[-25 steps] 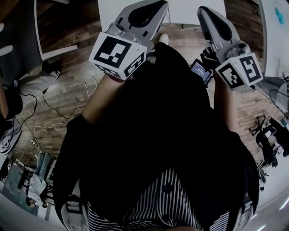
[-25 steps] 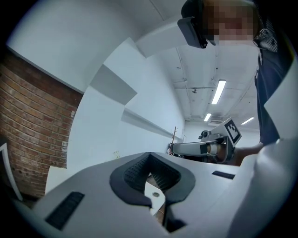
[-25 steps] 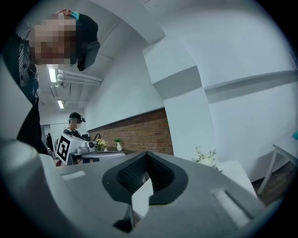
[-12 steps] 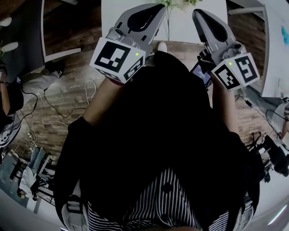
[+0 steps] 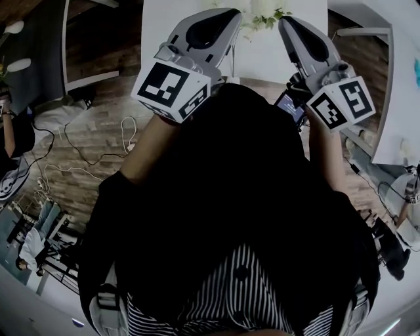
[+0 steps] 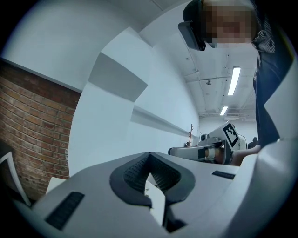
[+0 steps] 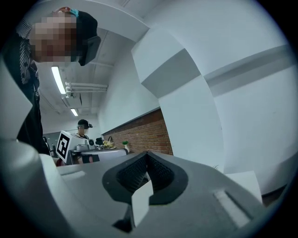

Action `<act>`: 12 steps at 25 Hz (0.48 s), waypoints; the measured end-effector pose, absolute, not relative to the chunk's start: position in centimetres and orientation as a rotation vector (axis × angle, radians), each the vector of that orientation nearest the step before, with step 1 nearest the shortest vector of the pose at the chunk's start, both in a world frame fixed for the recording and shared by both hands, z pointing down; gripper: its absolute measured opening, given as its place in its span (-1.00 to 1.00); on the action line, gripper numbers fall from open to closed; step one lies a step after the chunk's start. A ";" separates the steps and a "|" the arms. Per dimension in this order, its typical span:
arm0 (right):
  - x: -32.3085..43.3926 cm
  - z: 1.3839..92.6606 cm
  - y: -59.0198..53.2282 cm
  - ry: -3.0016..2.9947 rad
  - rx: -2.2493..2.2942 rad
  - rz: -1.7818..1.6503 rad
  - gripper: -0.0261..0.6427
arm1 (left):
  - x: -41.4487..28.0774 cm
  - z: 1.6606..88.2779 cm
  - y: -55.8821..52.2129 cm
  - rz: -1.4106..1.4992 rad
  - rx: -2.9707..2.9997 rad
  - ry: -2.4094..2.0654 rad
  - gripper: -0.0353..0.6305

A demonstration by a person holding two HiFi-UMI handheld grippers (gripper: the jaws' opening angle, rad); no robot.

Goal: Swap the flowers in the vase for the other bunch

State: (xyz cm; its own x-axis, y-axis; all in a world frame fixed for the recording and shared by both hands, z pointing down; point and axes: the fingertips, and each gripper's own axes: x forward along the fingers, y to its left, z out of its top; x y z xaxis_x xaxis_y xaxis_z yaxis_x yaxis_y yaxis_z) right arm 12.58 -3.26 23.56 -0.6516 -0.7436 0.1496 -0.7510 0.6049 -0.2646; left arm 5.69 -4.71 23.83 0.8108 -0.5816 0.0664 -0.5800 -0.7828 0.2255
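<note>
Brick wall (image 6: 32, 139), wood floor (image 5: 98, 128), white table (image 5: 262, 52)

Me at the table's near edge, one gripper to each side of the flowers.

My left gripper (image 5: 226, 16) and right gripper (image 5: 289, 25) reach side by side over the table (image 5: 262, 56). The flowers (image 5: 262, 12) stand on it between and just beyond their tips. Cables (image 5: 65, 167) lie on the floor (image 5: 98, 125) to my left, and another tabletop (image 5: 397, 111) stands to my right.
</note>
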 end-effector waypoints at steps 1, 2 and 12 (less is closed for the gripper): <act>12.8 23.7 -3.7 -2.803 1.280 0.487 -0.92 | 5.9 24.0 -5.1 -0.004 2.748 -0.915 -0.88; 13.0 23.8 -4.2 -2.814 1.259 0.495 -0.92 | 6.1 24.1 -5.5 0.000 2.735 -0.931 -0.88; 16.2 25.3 -6.1 -2.857 1.245 0.571 -0.92 | 7.3 26.1 -7.0 0.083 2.652 -0.980 -0.88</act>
